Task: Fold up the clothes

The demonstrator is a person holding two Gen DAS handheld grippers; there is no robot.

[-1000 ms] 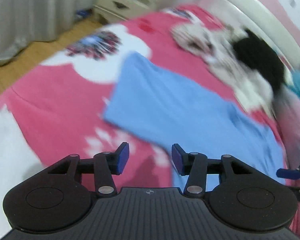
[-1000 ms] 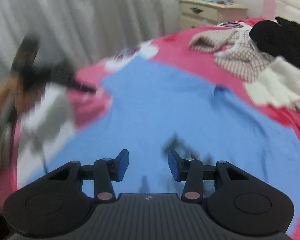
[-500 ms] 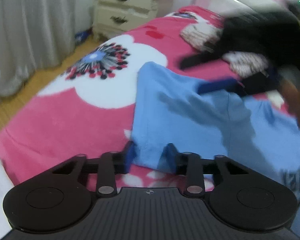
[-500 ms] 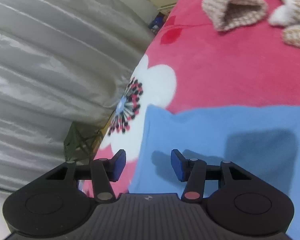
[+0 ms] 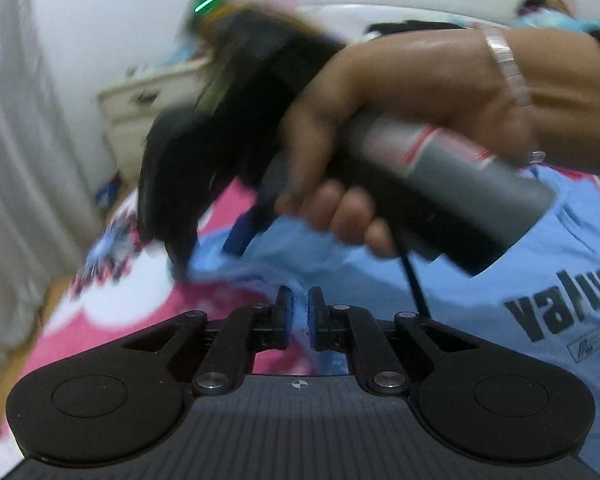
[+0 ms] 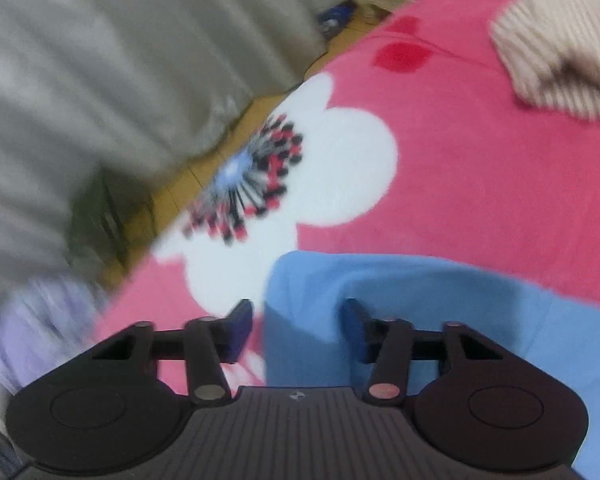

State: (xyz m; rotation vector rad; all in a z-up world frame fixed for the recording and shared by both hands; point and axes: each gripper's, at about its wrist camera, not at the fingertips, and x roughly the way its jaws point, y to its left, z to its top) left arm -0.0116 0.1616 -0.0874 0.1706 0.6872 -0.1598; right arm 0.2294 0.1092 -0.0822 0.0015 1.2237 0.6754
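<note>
The left gripper [image 5: 299, 312] is pinched nearly closed on 1 fold of the blue t-shirt [image 5: 500, 280]. The right gripper [image 6: 298, 330] is spread wide, its 2 fingers straddling the shirt's corner on the pink blanket [image 6: 480, 168].

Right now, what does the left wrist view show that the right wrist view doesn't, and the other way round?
Left wrist only: the left gripper shut on a blue shirt edge, the shirt's black lettering, and the person's right hand holding the other gripper's handle.

Right wrist only: the right gripper open over the shirt's corner, and a striped garment.

Both: the shirt, the pink flowered bedspread, the curtain.
</note>
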